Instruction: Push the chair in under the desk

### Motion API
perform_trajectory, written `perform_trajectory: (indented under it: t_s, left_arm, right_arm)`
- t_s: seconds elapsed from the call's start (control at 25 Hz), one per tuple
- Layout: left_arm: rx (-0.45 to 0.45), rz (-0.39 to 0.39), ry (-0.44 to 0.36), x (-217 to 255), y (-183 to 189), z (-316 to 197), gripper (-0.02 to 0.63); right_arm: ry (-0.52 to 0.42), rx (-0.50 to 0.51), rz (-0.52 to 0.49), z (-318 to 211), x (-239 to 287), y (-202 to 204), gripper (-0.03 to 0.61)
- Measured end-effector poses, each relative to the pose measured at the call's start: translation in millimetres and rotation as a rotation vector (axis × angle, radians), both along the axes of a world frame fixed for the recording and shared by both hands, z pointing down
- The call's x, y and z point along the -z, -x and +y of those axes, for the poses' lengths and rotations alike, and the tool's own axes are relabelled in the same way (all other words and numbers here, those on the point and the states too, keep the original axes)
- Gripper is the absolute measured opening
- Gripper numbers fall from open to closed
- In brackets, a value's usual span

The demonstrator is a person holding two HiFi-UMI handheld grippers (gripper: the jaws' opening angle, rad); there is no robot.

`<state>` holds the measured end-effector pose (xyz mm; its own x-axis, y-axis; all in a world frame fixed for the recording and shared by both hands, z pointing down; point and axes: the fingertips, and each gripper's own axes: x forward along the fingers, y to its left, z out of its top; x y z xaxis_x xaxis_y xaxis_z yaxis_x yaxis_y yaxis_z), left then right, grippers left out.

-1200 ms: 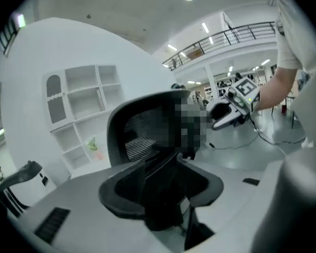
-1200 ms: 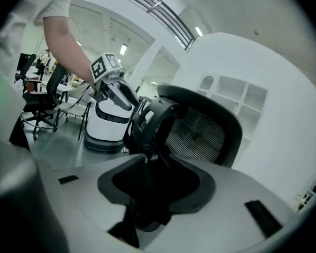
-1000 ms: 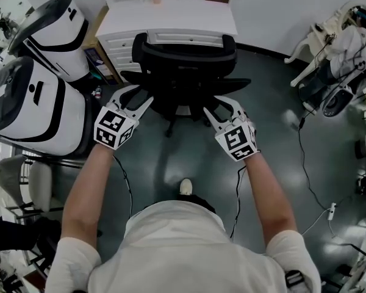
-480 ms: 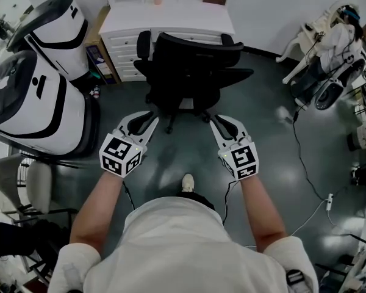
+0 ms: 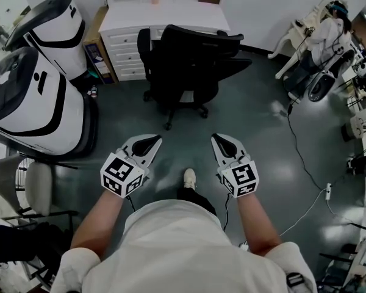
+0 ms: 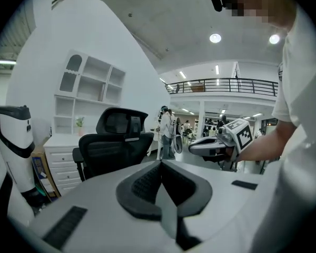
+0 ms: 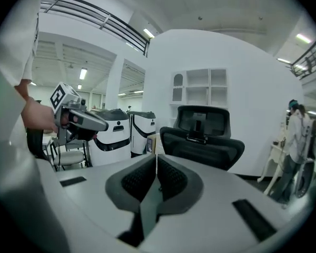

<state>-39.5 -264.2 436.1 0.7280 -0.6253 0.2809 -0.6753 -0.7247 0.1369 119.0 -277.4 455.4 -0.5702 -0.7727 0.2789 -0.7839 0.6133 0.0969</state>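
- While the black mesh office chair point(image 5: 189, 66) stands at the white desk's point(image 5: 165, 20) front edge, the left gripper point(image 5: 152, 141) is clenched, empty.
- Jaws of the right gripper point(image 5: 219, 141) are closing on nothing.

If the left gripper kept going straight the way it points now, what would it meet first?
Probably the black chair, across open floor; nothing nearer shows. The left gripper is shut and empty.

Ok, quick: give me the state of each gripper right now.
Left gripper: closed, jaws together, holding nothing.
Right gripper: jaws closing, almost together, nothing between them.
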Motion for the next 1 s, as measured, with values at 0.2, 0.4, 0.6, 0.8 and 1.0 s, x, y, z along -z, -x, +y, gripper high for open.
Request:
perform_trajectory:
  t_s: [0.2,0.4,0.6,0.8,1.0]
  left_arm:
    - [0.002,-0.022,0.011,-3.4,21.0,34.2,-0.002]
    - [0.012,-0.039,0.022,-5.0,31.4,68.8,-0.002]
    - [-0.008,-0.047,0.016,-7.2,34.5,94.5,-0.002]
    - [-0.007,-0.043,0.023,-10.0,40.4,115.0,-0.002]
    - [-0.015,-0.046,0.032,-10.4,44.5,130.7,-0.003]
  right_arm:
    - [0.033,-0.013,-0.015,50.9,-8.0,12.3,0.014]
    - [0.04,-0.017,-0.018,91.1,-9.4,19.2,0.007]
    - [0.052,-0.009,-0.023,119.5,-13.8,28.2,0.005]
    - [0.052,0.004,-0.026,141.5,-12.3,38.2,0.005]
    - [0.051,0.011,-0.027,157.4,-8.6,45.0,0.005]
